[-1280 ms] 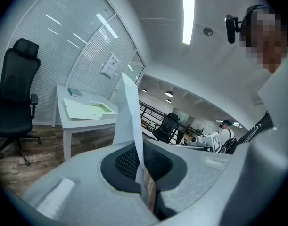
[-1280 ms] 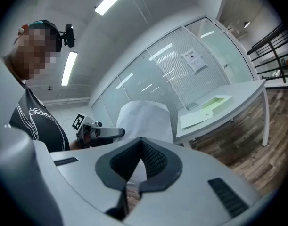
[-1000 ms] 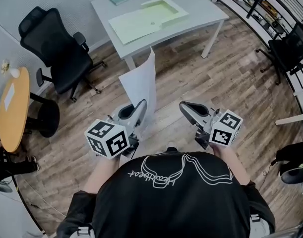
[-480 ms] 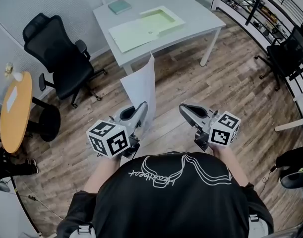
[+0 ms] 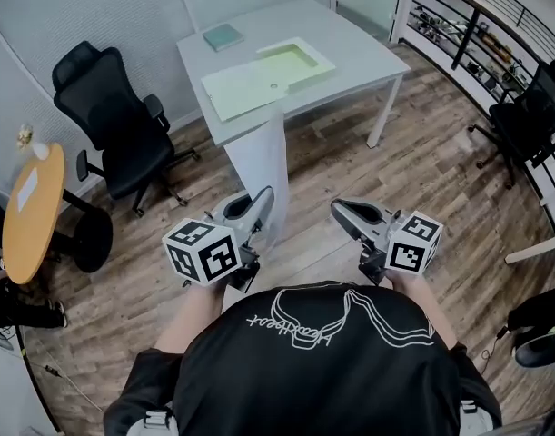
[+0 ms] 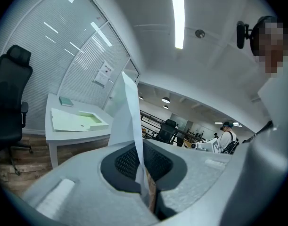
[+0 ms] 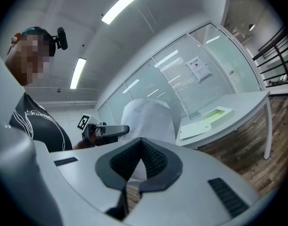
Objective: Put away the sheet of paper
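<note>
Left gripper [image 6: 141,166]: clamped on thin, curved white sheet of paper [image 6: 127,112] | right gripper [image 7: 140,146]: ribbed pads [image 7: 154,161] together, empty

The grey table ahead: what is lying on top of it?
On the table: a pale green folder and a small teal notebook. The upright sheet of paper, clamped in the jaws of the left gripper, covers part of the near edge.

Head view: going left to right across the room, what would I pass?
Orange round table → black office chair → sheet of paper → right claw → another black chair by the railing.
</note>
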`<state>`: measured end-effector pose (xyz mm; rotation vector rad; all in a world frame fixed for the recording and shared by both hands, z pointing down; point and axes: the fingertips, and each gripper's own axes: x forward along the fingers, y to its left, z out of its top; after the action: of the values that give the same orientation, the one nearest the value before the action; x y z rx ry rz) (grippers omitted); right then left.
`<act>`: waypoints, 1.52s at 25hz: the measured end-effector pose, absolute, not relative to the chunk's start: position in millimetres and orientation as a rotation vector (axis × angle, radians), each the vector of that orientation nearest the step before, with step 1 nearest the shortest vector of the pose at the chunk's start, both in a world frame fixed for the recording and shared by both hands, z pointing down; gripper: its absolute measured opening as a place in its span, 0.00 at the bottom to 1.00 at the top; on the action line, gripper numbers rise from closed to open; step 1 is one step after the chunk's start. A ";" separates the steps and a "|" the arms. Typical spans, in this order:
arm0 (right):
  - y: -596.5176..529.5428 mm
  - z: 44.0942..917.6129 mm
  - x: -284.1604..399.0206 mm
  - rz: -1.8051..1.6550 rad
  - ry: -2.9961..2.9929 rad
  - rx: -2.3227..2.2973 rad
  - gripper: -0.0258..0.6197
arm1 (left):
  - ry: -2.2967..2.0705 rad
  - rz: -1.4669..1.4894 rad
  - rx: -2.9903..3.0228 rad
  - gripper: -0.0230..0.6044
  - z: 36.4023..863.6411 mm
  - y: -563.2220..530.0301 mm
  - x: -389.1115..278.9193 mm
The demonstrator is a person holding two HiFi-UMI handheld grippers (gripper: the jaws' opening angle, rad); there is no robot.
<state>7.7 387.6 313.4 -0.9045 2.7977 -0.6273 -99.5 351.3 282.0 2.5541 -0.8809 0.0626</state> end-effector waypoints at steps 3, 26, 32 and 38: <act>381.9 318.1 15.9 -0.635 2.800 -0.905 0.05 | -0.891 0.046 2.557 0.06 279.9 344.3 -94.1; 203.3 401.4 24.0 -0.892 2.750 -0.946 0.05 | -0.863 0.065 2.424 0.06 354.9 147.0 -95.6; 107.5 403.8 20.7 -0.964 2.766 -0.965 0.05 | -0.842 0.089 2.360 0.05 368.4 48.1 -102.9; 11.1 409.6 19.5 -1.021 2.761 -0.983 0.05 | -0.818 0.132 2.337 0.05 383.1 -44.4 -102.1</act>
<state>19.5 11.1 409.6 -0.9833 2.7609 -1.0214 -102.1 -44.4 383.1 2.3370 -0.8183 0.1320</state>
